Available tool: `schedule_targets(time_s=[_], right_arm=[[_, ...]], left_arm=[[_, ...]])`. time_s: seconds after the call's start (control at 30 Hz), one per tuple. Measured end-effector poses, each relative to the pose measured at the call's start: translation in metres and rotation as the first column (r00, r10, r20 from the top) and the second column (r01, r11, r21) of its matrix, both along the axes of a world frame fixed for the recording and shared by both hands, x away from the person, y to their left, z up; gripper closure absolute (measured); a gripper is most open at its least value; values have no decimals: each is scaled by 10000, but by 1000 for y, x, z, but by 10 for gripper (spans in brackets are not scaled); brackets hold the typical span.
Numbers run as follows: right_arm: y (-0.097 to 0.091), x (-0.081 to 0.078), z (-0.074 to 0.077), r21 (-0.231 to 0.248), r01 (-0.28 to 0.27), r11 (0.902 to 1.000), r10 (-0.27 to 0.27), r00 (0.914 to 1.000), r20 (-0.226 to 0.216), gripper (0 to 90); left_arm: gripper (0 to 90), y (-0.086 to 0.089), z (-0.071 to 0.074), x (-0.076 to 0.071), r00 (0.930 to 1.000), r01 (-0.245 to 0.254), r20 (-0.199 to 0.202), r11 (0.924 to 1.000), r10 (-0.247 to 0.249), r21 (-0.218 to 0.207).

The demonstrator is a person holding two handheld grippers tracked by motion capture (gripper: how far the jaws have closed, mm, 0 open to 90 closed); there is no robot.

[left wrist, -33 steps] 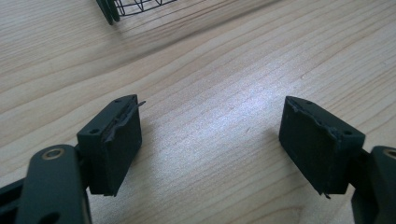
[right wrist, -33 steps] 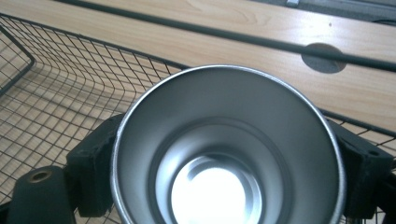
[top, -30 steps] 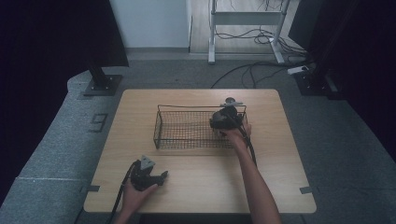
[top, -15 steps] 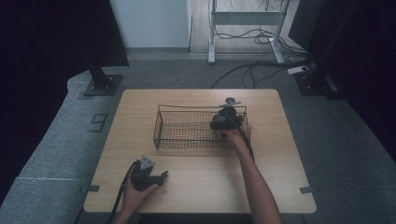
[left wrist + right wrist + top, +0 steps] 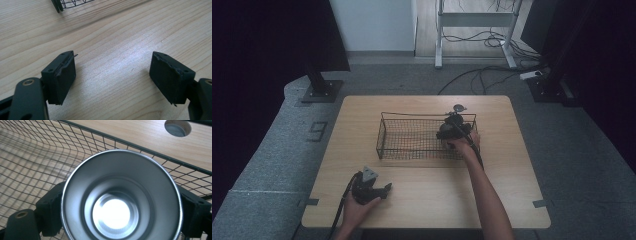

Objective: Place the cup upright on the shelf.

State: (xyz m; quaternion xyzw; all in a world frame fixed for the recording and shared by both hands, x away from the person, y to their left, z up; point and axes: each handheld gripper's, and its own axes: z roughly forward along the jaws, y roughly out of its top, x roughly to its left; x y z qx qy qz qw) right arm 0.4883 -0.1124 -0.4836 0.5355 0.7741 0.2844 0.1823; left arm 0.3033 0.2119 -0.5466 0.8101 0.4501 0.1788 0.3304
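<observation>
Meanwhile, right tool (image 5: pixel 120 215) pinches a metal cup (image 5: pixel 120 195) over the wire basket (image 5: pixel 412 137); left tool (image 5: pixel 112 77) spread.

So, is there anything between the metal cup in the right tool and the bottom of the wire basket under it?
Nothing visible. The right tool grips the metal cup by its sides, over the wire basket, and the mesh seen around the cup is bare. The spot directly under the cup is hidden by the cup itself.
</observation>
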Motion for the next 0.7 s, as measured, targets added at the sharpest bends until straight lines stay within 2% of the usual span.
schedule_targets(time_s=[0.07, 0.23, 0.4, 0.5, 0.7], right_arm=[[1, 0, 0, -170, -49, 9998, 48, 10000, -56, 127], [0, 0, 0, -231, -111, 9997, 107, 9998, -166, 124], [-2, -1, 3, -232, 16, 9997, -20, 9998, -175, 122], [-4, -2, 6, -155, -105, 9998, 103, 9999, -132, 120], [-6, -8, 14, -86, -10, 10000, 14, 9992, 404, 93]], left_arm=[[211, 0, 0, 0, 10000, 0, 0, 10000, 0, 2], [211, 0, 0, 0, 10000, -2, -1, 10000, 2, -2], [211, 0, 0, 0, 10000, 0, -1, 10000, 0, -1], [211, 0, 0, 0, 10000, 3, -1, 10000, -3, 10], [211, 0, 0, 0, 10000, -1, 1, 10000, 1, 2]])
